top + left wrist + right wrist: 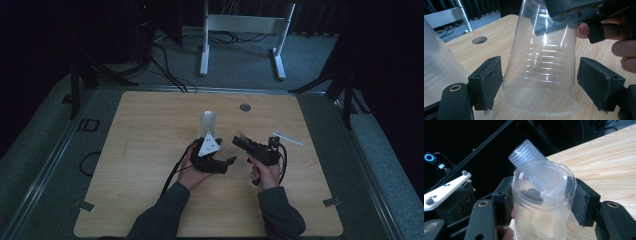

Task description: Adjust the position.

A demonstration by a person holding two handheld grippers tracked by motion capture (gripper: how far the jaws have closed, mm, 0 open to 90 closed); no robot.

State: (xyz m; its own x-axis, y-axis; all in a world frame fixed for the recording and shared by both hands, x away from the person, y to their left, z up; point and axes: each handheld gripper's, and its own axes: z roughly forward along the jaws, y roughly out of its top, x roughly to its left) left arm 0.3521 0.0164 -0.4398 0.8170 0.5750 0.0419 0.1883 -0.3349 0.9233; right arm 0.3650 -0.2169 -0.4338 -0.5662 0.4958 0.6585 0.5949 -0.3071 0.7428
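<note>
Right gripper view: right gripper (pixel 541 202) clamps a clear plastic cup (pixel 541 195) near its base, held over the table (pixel 150 150). Left gripper (pixel 539 82) jaws released, straddling the rim w/o touching. Cup's light, thin, slick, crushable; grip gently at the ribbed band.

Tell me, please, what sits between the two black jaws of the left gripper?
In the left gripper view, a clear ribbed plastic cup held by the right gripper sits between the left gripper's jaws, whose pads stand just clear of it.

Left gripper (pixel 539 82) parted; right gripper (pixel 541 202) apparently clamped.
</note>
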